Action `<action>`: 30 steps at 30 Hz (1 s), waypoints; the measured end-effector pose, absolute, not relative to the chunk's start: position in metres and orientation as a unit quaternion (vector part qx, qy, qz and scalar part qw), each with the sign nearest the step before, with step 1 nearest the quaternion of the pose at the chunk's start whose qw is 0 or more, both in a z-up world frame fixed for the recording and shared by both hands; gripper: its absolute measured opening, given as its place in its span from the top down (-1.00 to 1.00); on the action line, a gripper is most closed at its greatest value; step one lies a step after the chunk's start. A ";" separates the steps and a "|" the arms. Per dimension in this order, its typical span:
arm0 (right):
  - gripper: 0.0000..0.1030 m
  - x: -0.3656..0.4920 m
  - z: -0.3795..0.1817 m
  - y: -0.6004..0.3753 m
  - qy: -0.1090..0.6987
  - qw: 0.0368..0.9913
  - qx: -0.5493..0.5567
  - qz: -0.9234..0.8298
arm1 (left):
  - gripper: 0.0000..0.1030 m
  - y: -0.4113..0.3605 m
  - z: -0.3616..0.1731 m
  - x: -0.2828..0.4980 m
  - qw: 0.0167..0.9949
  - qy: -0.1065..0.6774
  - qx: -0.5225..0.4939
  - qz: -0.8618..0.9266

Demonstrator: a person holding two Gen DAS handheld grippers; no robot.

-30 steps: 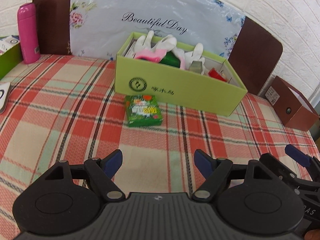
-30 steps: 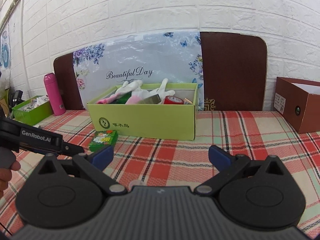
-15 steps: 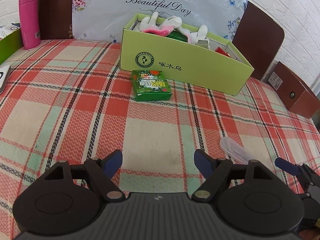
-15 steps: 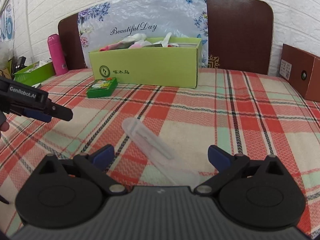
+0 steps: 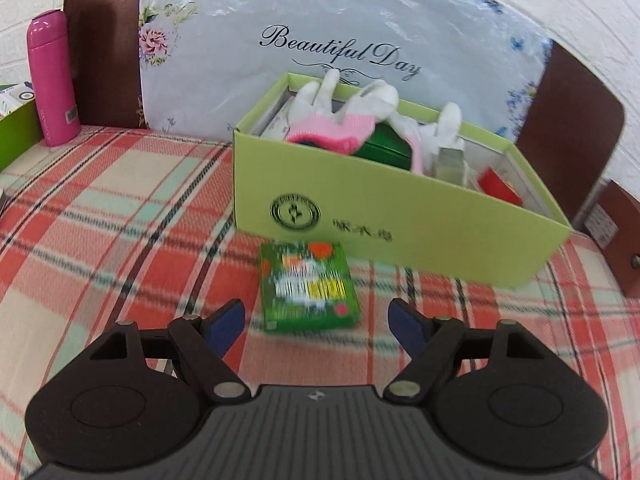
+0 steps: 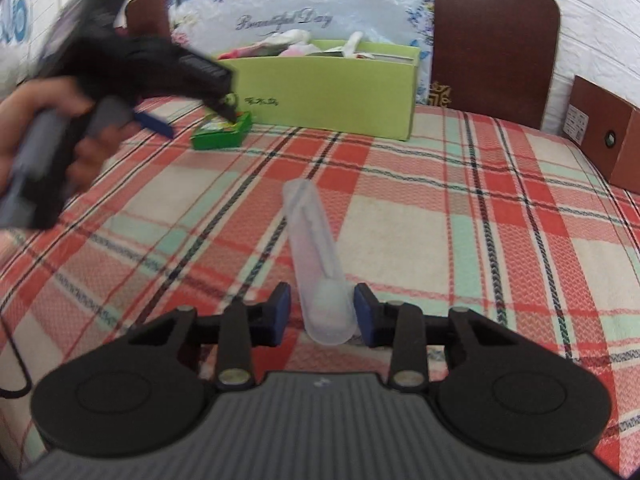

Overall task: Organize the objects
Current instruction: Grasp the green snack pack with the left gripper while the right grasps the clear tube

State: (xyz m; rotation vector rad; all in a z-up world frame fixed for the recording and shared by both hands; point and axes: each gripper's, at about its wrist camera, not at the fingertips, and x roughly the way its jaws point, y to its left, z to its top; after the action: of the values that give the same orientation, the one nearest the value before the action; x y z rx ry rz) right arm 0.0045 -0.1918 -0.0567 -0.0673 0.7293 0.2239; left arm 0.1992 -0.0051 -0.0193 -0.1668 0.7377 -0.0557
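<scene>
The clear tube point(image 6: 316, 256) lies lengthwise, pointing away, between the closing right tool point(image 6: 322, 314). Left tool point(image 5: 312, 320) gapes wide. Gloves point(image 5: 340, 116) fill the green box point(image 5: 400, 232).

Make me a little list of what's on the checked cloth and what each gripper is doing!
surface: checked cloth, red, green and cream
left gripper: open, nothing between its fingers, pointed at the small green packet
right gripper: closing around the clear plastic tube, right finger touching it, left finger not quite
green packet: flat on the cloth, just in front of the light green box
box contents: white and pink gloves, something red, other bits
also there: pink bottle, brown box
</scene>
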 end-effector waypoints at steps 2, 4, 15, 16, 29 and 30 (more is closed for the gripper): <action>0.33 0.003 -0.057 -0.189 0.356 0.927 -0.031 0.113 | -0.59 -0.007 -0.024 0.215 0.924 0.374 -0.077 -0.018; 0.33 0.002 -0.056 -0.189 0.357 0.926 -0.025 0.118 | -0.54 -0.006 -0.030 0.224 0.918 0.388 -0.076 -0.025; 0.26 0.006 -0.056 -0.180 0.358 0.922 -0.025 0.145 | -0.30 0.012 -0.032 0.143 0.900 0.418 -0.052 -0.115; 0.24 0.007 -0.056 -0.179 0.358 0.922 -0.027 0.145 | -0.30 0.013 -0.033 0.127 0.899 0.420 -0.046 -0.119; 0.18 0.031 -0.056 -0.173 0.363 0.924 -0.011 0.118 | -0.35 0.003 -0.037 0.102 0.905 0.413 -0.020 -0.098; 0.18 0.034 -0.057 -0.173 0.361 0.925 -0.010 0.117 | -0.37 0.002 -0.039 0.102 0.906 0.413 -0.018 -0.094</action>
State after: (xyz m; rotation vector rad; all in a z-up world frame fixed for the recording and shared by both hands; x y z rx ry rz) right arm 0.0336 -0.1725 -0.0565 -0.0210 0.7415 0.2398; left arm 0.1025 0.0020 -0.0386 -0.0370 0.8536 -0.1951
